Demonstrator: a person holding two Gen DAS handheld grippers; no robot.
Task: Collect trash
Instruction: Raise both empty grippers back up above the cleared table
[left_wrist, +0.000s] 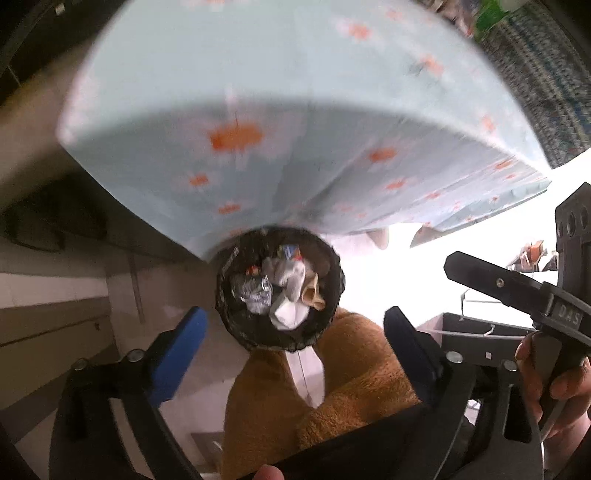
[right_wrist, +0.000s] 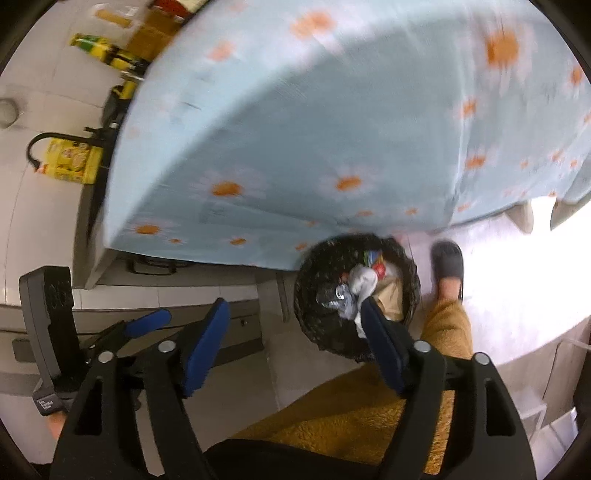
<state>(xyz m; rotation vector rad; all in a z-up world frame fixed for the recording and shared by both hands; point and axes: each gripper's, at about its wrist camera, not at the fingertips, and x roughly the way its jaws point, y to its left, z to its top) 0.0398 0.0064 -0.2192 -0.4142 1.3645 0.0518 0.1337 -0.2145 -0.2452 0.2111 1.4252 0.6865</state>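
Left wrist view looks down on the black wicker bin (left_wrist: 279, 291) at centre, full of crumpled white paper (left_wrist: 289, 314), foil (left_wrist: 255, 291) and wrappers. The left gripper (left_wrist: 295, 328) stands wide apart, nothing between its blue pads. At twelve o'clock hangs the daisy-print tablecloth (left_wrist: 295, 122). From the right wrist, the right gripper (right_wrist: 295, 350) is also spread and empty, the bin (right_wrist: 321, 280) at one o'clock, a sandalled foot (right_wrist: 448, 273) beside it.

Motion-blurred fisheye views, blown-out daylight glare at right.
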